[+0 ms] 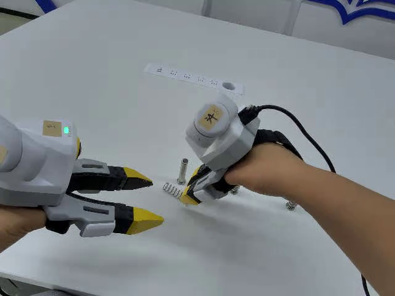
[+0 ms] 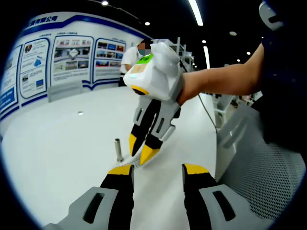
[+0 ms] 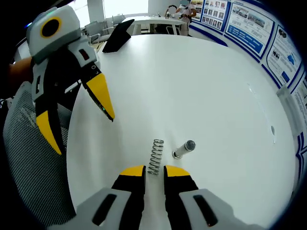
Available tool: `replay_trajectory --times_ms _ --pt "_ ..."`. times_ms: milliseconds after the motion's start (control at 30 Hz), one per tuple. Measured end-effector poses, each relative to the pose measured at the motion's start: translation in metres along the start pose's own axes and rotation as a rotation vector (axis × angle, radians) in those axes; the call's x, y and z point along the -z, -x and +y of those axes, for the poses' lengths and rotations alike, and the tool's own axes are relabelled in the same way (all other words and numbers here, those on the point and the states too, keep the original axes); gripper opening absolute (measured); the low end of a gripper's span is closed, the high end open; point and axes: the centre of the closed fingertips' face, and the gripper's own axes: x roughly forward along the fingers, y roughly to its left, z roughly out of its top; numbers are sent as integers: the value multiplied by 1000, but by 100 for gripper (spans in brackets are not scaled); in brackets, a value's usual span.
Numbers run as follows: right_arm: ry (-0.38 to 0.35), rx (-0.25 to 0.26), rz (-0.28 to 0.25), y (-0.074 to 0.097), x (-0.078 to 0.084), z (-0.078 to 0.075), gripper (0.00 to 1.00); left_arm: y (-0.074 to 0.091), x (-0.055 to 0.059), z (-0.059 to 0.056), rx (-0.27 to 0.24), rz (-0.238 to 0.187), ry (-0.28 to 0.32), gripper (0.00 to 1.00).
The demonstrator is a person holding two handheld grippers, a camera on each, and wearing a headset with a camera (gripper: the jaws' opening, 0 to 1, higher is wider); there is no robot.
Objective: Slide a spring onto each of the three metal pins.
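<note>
The spring (image 3: 155, 157) lies lengthwise at lower centre, its near end between the right gripper's (image 3: 154, 172) slightly parted jaws; the pin (image 3: 183, 149) sits just right.

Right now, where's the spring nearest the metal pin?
The spring lies flat beside the upright pin, in the middle of the head view, one end at the tips of the right gripper.

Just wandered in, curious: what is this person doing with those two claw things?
A person holds a gripper in each hand over a white table. The right gripper is down at the tabletop, jaws narrowly apart around the near end of a spring lying beside an upright metal pin. The left gripper hovers open. The pin is bare.
</note>
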Motion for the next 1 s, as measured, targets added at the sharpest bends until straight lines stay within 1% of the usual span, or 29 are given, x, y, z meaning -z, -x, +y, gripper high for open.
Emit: replay_trajectory --times_ms 267,433,533,733,833,1000 --pt "-27 7 19 -10 4 1 15 1 1 0 -3 0 1 41" --pt "-16 12 25 -10 6 1 12 3 1 1 -5 2 1 41" --pt "-11 1 36 -8 10 2 12 3 1 2 -6 4 0 40" --pt "11 -21 51 5 17 9 11 1 1 2 -3 8 -6 40" --pt "20 -48 37 15 16 16 11 -1 1 1 2 14 -10 40" --pt "76 -79 8 39 13 30 11 -6 0 -5 28 32 -29 39"
